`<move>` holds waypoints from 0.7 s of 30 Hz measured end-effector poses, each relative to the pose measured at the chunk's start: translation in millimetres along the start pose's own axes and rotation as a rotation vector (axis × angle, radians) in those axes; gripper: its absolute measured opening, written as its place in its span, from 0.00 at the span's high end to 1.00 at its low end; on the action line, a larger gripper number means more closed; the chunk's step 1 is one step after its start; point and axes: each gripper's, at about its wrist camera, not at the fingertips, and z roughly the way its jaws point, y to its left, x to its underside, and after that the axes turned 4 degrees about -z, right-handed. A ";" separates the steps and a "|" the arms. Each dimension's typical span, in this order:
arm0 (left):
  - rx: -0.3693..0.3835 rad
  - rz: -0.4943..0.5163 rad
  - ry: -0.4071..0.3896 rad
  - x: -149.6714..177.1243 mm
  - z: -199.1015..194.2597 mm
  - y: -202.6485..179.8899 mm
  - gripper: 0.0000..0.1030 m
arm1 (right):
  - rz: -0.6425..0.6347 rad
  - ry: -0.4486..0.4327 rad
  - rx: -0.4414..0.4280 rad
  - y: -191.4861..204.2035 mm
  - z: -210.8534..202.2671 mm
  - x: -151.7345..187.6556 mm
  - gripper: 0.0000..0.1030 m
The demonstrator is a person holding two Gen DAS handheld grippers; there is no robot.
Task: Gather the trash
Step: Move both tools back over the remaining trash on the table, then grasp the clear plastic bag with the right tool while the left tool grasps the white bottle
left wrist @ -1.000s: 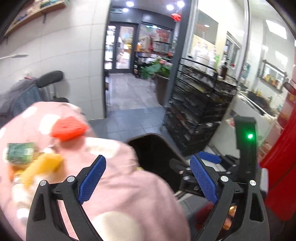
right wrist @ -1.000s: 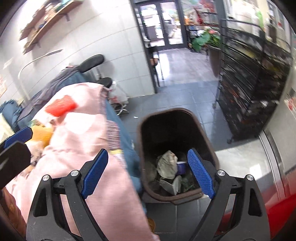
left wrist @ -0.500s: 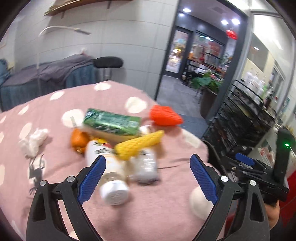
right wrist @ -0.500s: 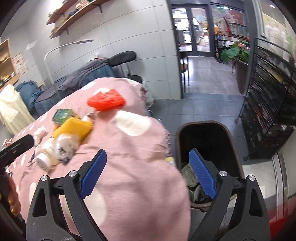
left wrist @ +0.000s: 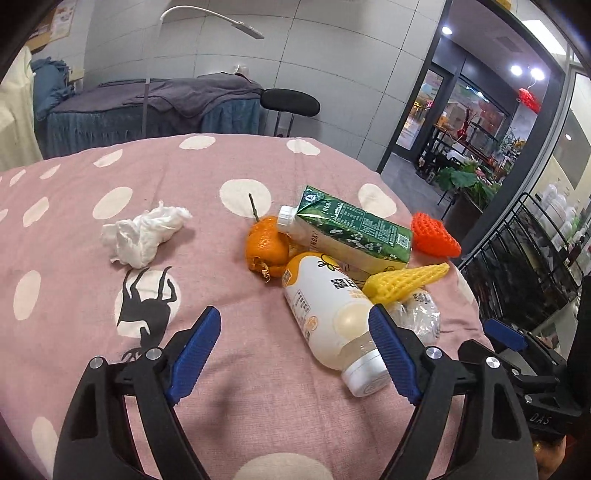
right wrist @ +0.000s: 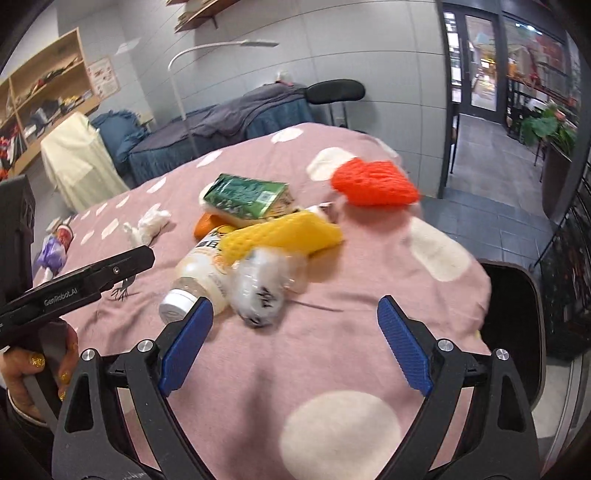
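Observation:
Trash lies heaped on a pink polka-dot cloth (left wrist: 207, 177): a white plastic bottle (left wrist: 328, 314), a green carton (left wrist: 351, 229), an orange peel (left wrist: 266, 243), yellow foam netting (left wrist: 406, 282), red foam netting (left wrist: 436, 240), a crumpled clear wrapper (left wrist: 417, 317) and a white tissue (left wrist: 144, 232). My left gripper (left wrist: 295, 354) is open and empty, low over the cloth just before the bottle. My right gripper (right wrist: 295, 347) is open and empty, just before the wrapper (right wrist: 262, 288). The bottle (right wrist: 199, 280) and both nettings (right wrist: 280, 236) lie beyond it.
A dark bin (right wrist: 517, 325) stands on the floor at the cloth's right edge. A black wire rack (left wrist: 535, 251) stands right. A massage bed (left wrist: 155, 107), stool (left wrist: 291, 103) and floor lamp (left wrist: 221, 22) are behind. More small items (right wrist: 55, 247) lie far left on the cloth.
Both grippers have swung from the bin and floor round to the cloth. The heap of trash now lies straight ahead and closer. Both stay open.

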 end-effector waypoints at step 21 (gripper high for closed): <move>0.137 -0.027 0.232 -20.0 60.8 -10.6 0.22 | -0.063 0.077 -0.030 20.6 2.9 4.4 0.66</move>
